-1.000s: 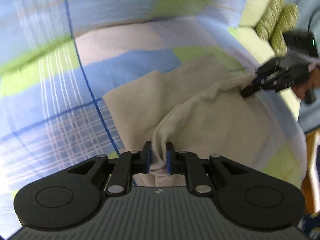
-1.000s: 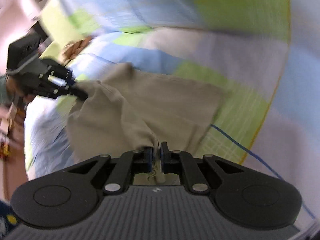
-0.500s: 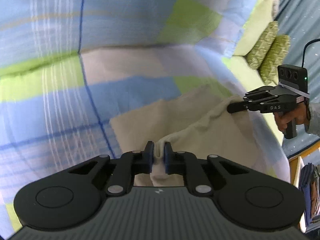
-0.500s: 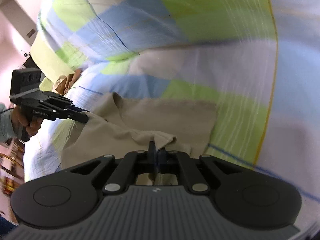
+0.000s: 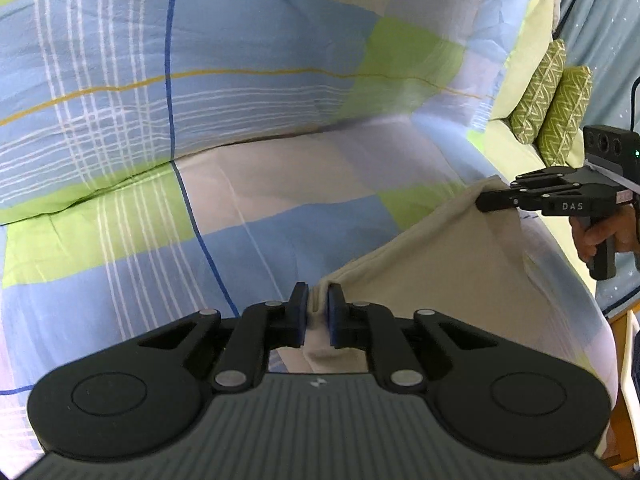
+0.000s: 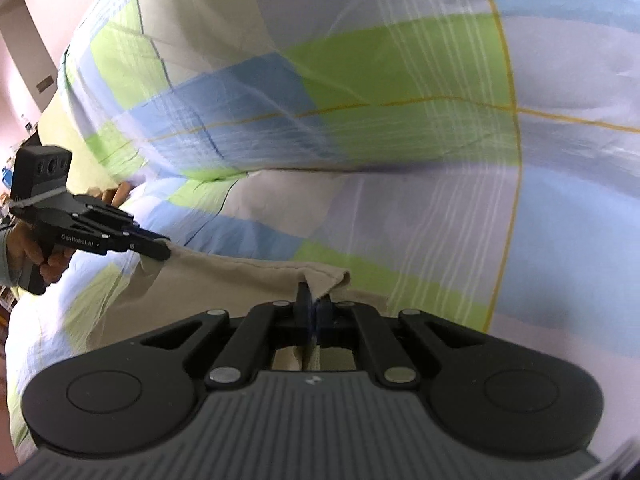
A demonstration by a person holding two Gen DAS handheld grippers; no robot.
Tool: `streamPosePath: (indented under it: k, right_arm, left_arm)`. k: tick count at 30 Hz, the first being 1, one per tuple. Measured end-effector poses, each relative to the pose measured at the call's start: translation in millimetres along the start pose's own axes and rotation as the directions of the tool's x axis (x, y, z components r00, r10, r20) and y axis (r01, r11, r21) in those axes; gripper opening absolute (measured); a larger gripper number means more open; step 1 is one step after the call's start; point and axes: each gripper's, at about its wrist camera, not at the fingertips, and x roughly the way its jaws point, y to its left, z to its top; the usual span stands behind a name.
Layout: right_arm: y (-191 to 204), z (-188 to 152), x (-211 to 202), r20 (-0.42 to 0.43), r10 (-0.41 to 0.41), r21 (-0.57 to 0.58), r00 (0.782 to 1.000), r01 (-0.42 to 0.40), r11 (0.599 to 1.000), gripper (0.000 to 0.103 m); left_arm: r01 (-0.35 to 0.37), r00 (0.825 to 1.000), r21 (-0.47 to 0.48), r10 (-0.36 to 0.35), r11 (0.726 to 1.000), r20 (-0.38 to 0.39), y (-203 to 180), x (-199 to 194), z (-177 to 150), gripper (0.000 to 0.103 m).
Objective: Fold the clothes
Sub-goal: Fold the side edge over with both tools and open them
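Note:
A beige cloth (image 5: 452, 268) hangs stretched between my two grippers above the bed. My left gripper (image 5: 318, 300) is shut on one top corner of it. My right gripper (image 6: 314, 300) is shut on the other top corner. The cloth (image 6: 240, 284) runs as a taut top edge from one gripper to the other. In the left wrist view the right gripper (image 5: 486, 202) shows at the far right, pinching the cloth's corner. In the right wrist view the left gripper (image 6: 162, 250) shows at the left, also pinching the cloth.
A blue, green and white checked bedsheet (image 5: 200, 184) covers the bed below and behind. Two green patterned cushions (image 5: 552, 108) lie at the bed's far right edge. A rumpled duvet fold (image 6: 360, 100) rises behind.
Both grippers have lifted the cloth off the bed and pulled apart. The slack folds are gone and its top edge is now taut between them.

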Motion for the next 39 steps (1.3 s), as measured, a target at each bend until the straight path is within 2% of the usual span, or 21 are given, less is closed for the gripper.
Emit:
streamPosePath:
  k: [3, 6, 8, 10, 12, 13, 14, 15, 16, 17, 20, 22, 24, 25, 26, 27, 29, 32, 35, 37, 39]
  right_arm:
    - [-3, 1, 8, -0.019, -0.015, 0.001, 1.000, 0.015, 1.000, 0.001]
    - [-10, 2, 22, -0.067, -0.045, 0.028, 0.997, 0.047, 0.999, 0.003]
    - [-18, 0, 33, -0.103, -0.117, 0.053, 0.988, 0.123, 0.991, 0.028]
    - [-24, 2, 33, -0.109, -0.164, 0.110, 0.980, 0.176, 0.978, 0.028]
    - [-21, 5, 26, -0.101, -0.255, 0.123, 0.962, 0.266, 0.956, 0.031]
    - [-13, 7, 18, -0.086, -0.336, 0.109, 0.938, 0.344, 0.932, 0.032]
    - [-6, 9, 11, -0.068, -0.399, 0.097, 0.915, 0.404, 0.910, 0.033]
    - [2, 9, 5, -0.034, -0.409, 0.086, 0.912, 0.410, 0.908, 0.033]
    - [16, 9, -1, 0.014, -0.388, 0.071, 0.922, 0.386, 0.920, 0.033]
    - [28, 9, -2, 0.031, -0.333, 0.058, 0.942, 0.331, 0.942, 0.033]
    - [53, 2, 15, -0.006, -0.210, -0.015, 0.978, 0.209, 0.978, 0.030]
    - [54, -5, 34, -0.047, -0.195, -0.036, 0.980, 0.193, 0.980, 0.030]
    - [44, -13, 46, -0.073, -0.229, -0.026, 0.971, 0.228, 0.973, 0.028]
    - [36, -17, 48, -0.063, -0.275, -0.016, 0.959, 0.275, 0.961, 0.023]
    - [29, -18, 44, -0.048, -0.300, 0.009, 0.953, 0.301, 0.954, 0.022]
    - [27, -18, 40, -0.043, -0.326, 0.031, 0.944, 0.327, 0.944, 0.027]
    - [25, -20, 19, -0.039, -0.431, 0.081, 0.902, 0.433, 0.898, 0.030]
    - [43, -28, -16, 0.023, -0.424, 0.105, 0.905, 0.420, 0.902, 0.030]
    - [82, -46, -39, 0.052, -0.333, 0.073, 0.942, 0.329, 0.941, 0.030]
    - [105, -65, -40, 0.026, -0.289, 0.030, 0.957, 0.288, 0.957, 0.028]
    - [118, -80, -38, -0.008, -0.277, -0.005, 0.961, 0.277, 0.961, 0.028]
  left_arm:
    - [-0.011, 1.000, 0.001, 0.011, 1.000, -0.001, 0, 3, -1, 0.011]
    - [-0.057, 0.998, -0.010, 0.057, 0.998, -0.019, 3, 11, -2, 0.027]
    - [-0.089, 0.996, -0.044, 0.088, 0.995, -0.024, 8, 10, -2, 0.035]
    - [-0.128, 0.992, -0.078, 0.128, 0.989, -0.007, 11, -1, -2, 0.035]
    - [-0.174, 0.984, -0.105, 0.176, 0.979, 0.012, 11, -13, -2, 0.030]
    - [-0.196, 0.979, -0.119, 0.201, 0.973, 0.029, 11, -22, -2, 0.030]
    - [-0.202, 0.977, -0.132, 0.210, 0.970, 0.046, 10, -30, -3, 0.030]
    - [-0.161, 0.983, -0.138, 0.171, 0.977, 0.063, 6, -36, -2, 0.030]
    - [-0.102, 0.991, -0.129, 0.112, 0.986, 0.073, -2, -39, -2, 0.030]
    - [-0.074, 0.994, -0.108, 0.082, 0.991, 0.068, -7, -37, -3, 0.031]
    - [-0.036, 0.999, -0.004, 0.036, 0.999, -0.011, -27, -11, -10, 0.031]
    - [-0.061, 0.998, 0.012, 0.061, 0.998, -0.025, -25, 5, -16, 0.032]
    - [-0.083, 0.996, -0.033, 0.083, 0.996, -0.013, -13, 9, -20, 0.026]
    - [-0.097, 0.995, -0.075, 0.098, 0.992, 0.004, -6, 5, -20, 0.025]
    - [-0.123, 0.991, -0.111, 0.127, 0.986, 0.027, -2, -2, -19, 0.033]
    - [-0.162, 0.984, -0.140, 0.170, 0.977, 0.053, 1, -11, -20, 0.033]
    - [-0.208, 0.969, -0.191, 0.229, 0.959, 0.096, 3, -36, -24, 0.033]
    - [-0.170, 0.974, -0.182, 0.193, 0.968, 0.117, -19, -68, -35, 0.035]
    - [-0.111, 0.989, -0.095, 0.120, 0.989, 0.089, -62, -75, -55, 0.038]
    - [-0.123, 0.991, -0.069, 0.126, 0.990, 0.035, -78, -66, -73, 0.038]
    - [-0.176, 0.984, -0.072, 0.175, 0.982, -0.022, -82, -54, -92, 0.039]
